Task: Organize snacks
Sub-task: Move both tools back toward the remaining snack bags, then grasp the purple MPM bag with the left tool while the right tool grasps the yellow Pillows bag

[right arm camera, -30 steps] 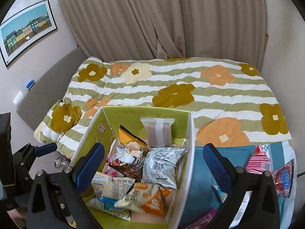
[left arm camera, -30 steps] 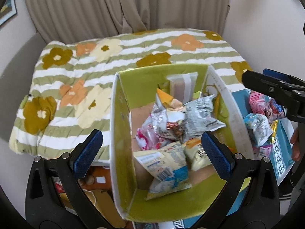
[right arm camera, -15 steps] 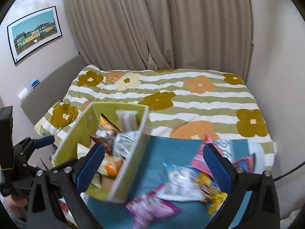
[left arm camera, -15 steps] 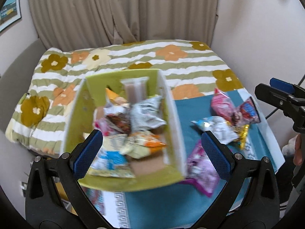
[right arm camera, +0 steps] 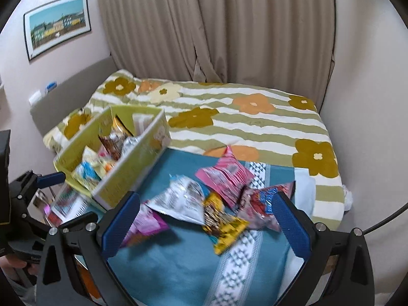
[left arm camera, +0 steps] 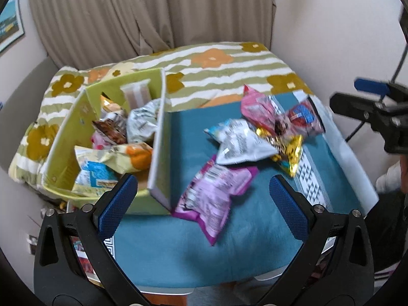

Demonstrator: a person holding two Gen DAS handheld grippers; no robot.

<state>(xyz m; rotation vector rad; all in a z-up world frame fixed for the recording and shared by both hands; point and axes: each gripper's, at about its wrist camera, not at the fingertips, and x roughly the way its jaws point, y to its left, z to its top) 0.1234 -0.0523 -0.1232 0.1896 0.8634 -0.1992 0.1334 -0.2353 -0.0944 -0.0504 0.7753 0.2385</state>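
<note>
A green box (left arm camera: 158, 137) (right arm camera: 132, 168) holding several snack packets stands at the left of a teal cloth (left arm camera: 178, 250) (right arm camera: 178, 267). Loose on the cloth lie a purple packet (left arm camera: 214, 196) (right arm camera: 145, 224), a silver packet (left arm camera: 239, 145) (right arm camera: 181, 199), a yellow packet (left arm camera: 290, 153) (right arm camera: 221, 227), a pink packet (left arm camera: 260, 107) (right arm camera: 227, 176) and a red-blue packet (left arm camera: 303, 114) (right arm camera: 262, 204). My left gripper (left arm camera: 204, 201) is open and empty above the purple packet. My right gripper (right arm camera: 204, 224) is open and empty above the loose packets.
A bed with a striped flower quilt (left arm camera: 224, 63) (right arm camera: 242, 117) lies behind the cloth, beige curtains (right arm camera: 216, 25) beyond it. A framed picture (right arm camera: 57, 25) hangs on the left wall. Magazines (right arm camera: 66, 204) lie left of the box.
Both views have swung right from the box to the loose packets on the teal cloth. Both grippers stay open and empty.
</note>
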